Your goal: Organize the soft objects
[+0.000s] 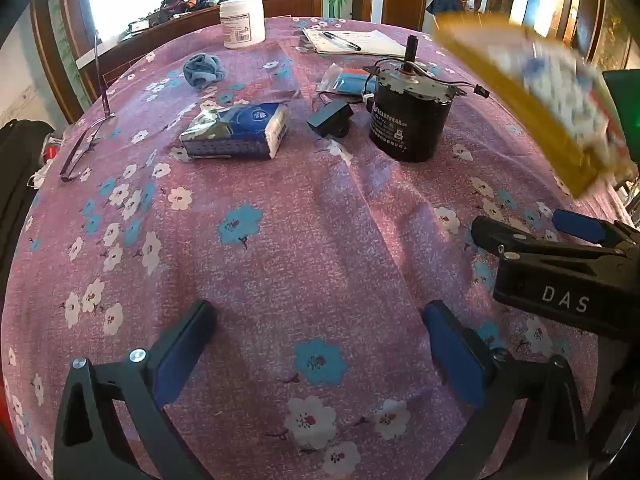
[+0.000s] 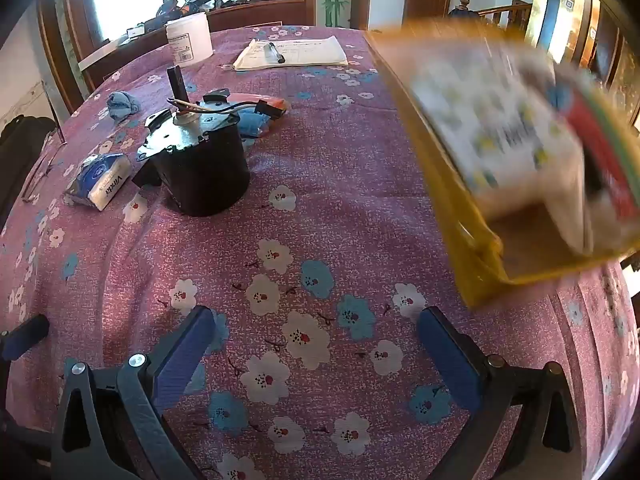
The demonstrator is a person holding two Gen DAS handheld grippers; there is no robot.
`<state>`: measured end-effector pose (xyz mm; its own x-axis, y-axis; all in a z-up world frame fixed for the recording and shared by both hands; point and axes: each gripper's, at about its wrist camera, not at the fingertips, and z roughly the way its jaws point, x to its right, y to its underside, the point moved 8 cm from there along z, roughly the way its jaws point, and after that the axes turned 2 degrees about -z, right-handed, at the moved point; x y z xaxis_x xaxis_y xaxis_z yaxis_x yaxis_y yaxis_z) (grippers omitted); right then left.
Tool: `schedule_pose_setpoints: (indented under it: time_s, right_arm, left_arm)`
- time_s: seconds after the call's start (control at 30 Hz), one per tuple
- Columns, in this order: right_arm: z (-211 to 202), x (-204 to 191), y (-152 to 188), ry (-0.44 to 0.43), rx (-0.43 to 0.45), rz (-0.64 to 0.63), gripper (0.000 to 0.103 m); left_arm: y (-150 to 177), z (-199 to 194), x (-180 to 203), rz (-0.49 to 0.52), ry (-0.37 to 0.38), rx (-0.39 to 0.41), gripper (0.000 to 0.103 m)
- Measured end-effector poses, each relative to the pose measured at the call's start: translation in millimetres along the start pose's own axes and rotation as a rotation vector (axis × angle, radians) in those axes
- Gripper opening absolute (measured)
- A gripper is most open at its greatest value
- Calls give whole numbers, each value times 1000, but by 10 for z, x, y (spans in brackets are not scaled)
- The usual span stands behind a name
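Tissues (image 1: 236, 131) lie flat on the flowered cloth (image 1: 280, 240) in the upper-left part of the left wrist view, a blue and white soft pack with crinkled silver film at its left end. In the right wrist view the same pack sits at mid left, its white end reading "Vinda". Left of it a pair of glasses (image 1: 86, 136) rests near the cloth's left edge, where the table falls away to a dark bag. Behind the pack, a crumpled blue rag (image 1: 202, 70) and a white tub (image 1: 242, 22) stand toward the far edge.

Moving right, a small black block (image 1: 330, 120) and a black motor (image 1: 412, 120) sit close together at upper centre, with a plastic bag (image 1: 346, 80) and a notepad (image 1: 356, 42) with pen beyond. The whole lower half of the cloth is bare fabric – wide room in front of both grippers.

At upper right a yellow tray (image 2: 460, 208) is blurred, a white patterned box (image 2: 500, 120) inside it; I cannot tell whether it touches the table.

Left gripper (image 1: 320, 314) – fingers spread wide, holding nothing. Right gripper (image 2: 316, 318) likewise gapes wide and holds nothing, above the flowers at bottom centre.
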<state>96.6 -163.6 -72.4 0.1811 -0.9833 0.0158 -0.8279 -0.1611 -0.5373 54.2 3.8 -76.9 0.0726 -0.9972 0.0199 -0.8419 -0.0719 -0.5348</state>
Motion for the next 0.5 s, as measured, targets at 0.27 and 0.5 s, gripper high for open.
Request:
schedule_pose_setpoints:
  time_s: [0.27, 0.5]
  right_arm:
    - [-8, 7, -3, 0, -1, 0, 102]
    - [1, 13, -8, -1, -2, 0, 102]
  left_arm:
    - [-2, -1, -3, 0, 1, 0, 103]
    - [-2, -2, -3, 0, 1, -1, 103]
